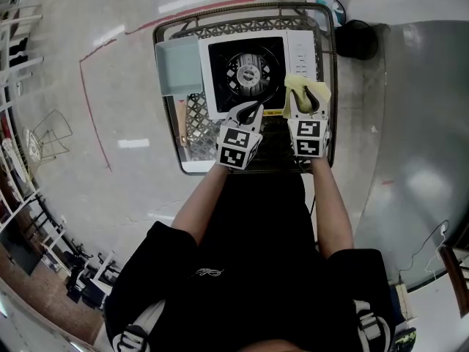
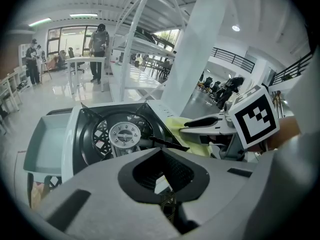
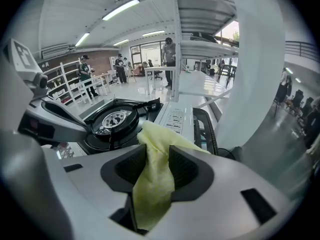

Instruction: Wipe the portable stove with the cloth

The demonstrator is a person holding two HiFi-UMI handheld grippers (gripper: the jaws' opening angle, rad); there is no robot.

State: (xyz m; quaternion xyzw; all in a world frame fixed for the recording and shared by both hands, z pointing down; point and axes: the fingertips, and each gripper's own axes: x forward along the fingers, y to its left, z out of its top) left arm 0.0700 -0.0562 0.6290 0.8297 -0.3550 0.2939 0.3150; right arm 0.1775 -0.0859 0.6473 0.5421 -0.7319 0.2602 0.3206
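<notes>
Right gripper [image 1: 308, 107] pinches the yellow cloth [image 1: 299, 86] at the portable stove's [image 1: 302, 56] near right corner on the wire surface [image 1: 192, 119]; trailing folds could snag the burner grate [image 1: 248, 72] and slip free.

L tool [image 1: 251, 109] shut, R tool [image 1: 312, 95] clamped

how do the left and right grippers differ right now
The right gripper is shut on the yellow cloth; the left gripper holds nothing. The right gripper's jaws are parted by the cloth; the left gripper's meet. Right gripper is over the control panel, left gripper by the burner. Both slant down over the portable stove.
</notes>
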